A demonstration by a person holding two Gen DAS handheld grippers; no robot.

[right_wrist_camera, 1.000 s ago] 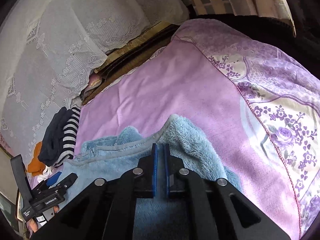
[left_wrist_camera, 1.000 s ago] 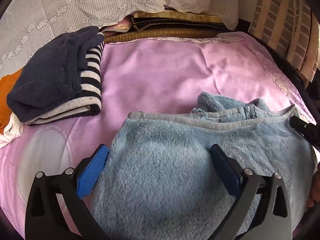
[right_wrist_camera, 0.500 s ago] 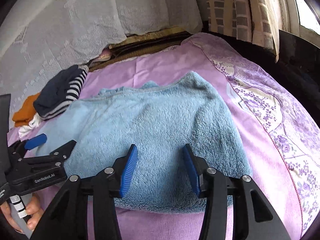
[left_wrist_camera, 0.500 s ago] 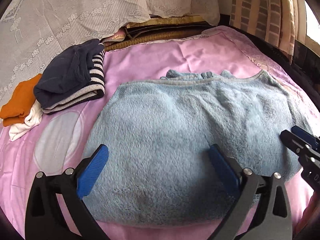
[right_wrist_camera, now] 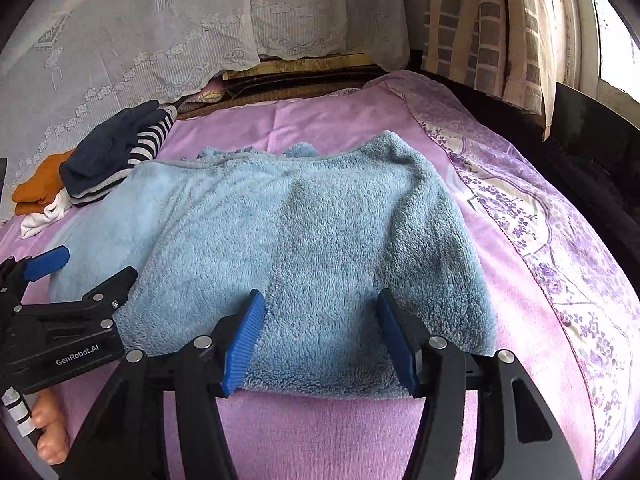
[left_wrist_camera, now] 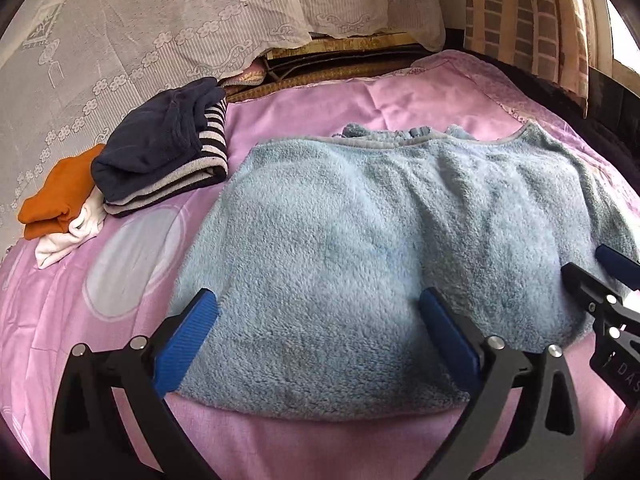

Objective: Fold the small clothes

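Note:
A light blue fleece garment (left_wrist_camera: 380, 248) (right_wrist_camera: 304, 240) lies folded over on the pink bedspread (left_wrist_camera: 120, 320), its grey-trimmed edge at the far side. My left gripper (left_wrist_camera: 316, 320) hovers open over the garment's near left part, nothing between its blue pads. My right gripper (right_wrist_camera: 320, 320) hangs over the near right part. Its jaws are opening and the pads do not press on the fleece. Each gripper shows at the edge of the other's view.
A folded pile lies at the far left: a navy and striped garment (left_wrist_camera: 160, 156) (right_wrist_camera: 116, 152), an orange one (left_wrist_camera: 60, 196) and a white one (left_wrist_camera: 68, 236). Lace-covered pillows (left_wrist_camera: 200, 32) line the head of the bed. A floral purple border (right_wrist_camera: 532, 232) runs along the right edge.
My right gripper let go of the blue fleece and opened. Both grippers drew back toward the near edge, so the whole garment now shows lying flat.

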